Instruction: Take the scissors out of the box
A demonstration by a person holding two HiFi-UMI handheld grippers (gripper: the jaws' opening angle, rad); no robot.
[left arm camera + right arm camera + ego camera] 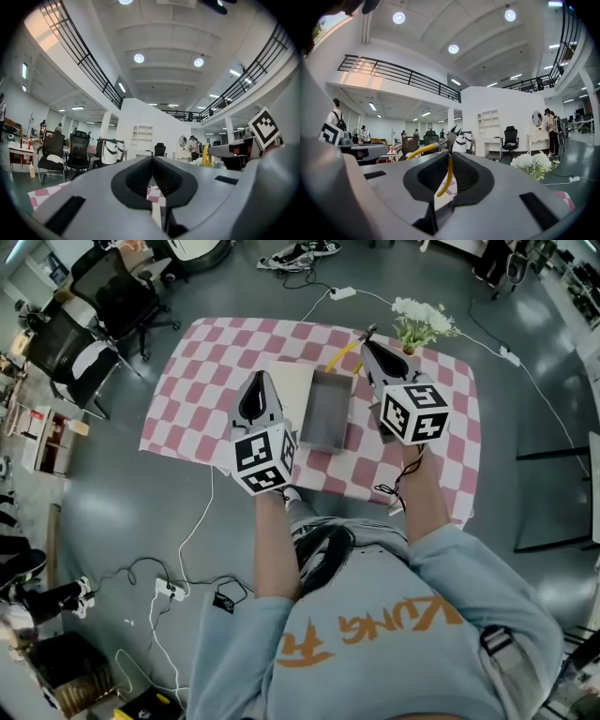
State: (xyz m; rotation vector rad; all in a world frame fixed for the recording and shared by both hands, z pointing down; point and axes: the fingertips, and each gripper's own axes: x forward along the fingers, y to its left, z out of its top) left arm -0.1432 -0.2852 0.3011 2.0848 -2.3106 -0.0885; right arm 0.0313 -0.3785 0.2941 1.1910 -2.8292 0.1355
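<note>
At the far left of the head view, black office chairs [111,294] are noted on the grey floor, well apart from the table.

A pink-and-white checked cloth [192,381] is seen to cover the table.

The left gripper [258,381] is held over the near left part of the cloth. In the left gripper view, the left gripper [152,159] is seen with its jaws closed together and nothing between them.

A pale flat panel [292,390] lies on the cloth just left of the box, touching it or nearly so. Whether it is the lid cannot be determined.

The grey box [323,439] stands open at the middle of the cloth. Its interior is seen bare.

The scissors [344,353] are outside the box, by its far right corner. Only a yellow handle is visible in the head view.

In the right gripper view, the right gripper [450,155] is seen with its jaws clamped on one yellow handle loop of the scissors [425,149]. The second handle runs up and left, and the short dark blades point upward beyond the jaw tips.

The right gripper [366,339] is held over the far right part of the cloth, just right of the box.

White flowers [422,320] stand at the far right edge of the table, near the right gripper, and are recorded also at the right of the right gripper view [534,164].
</note>
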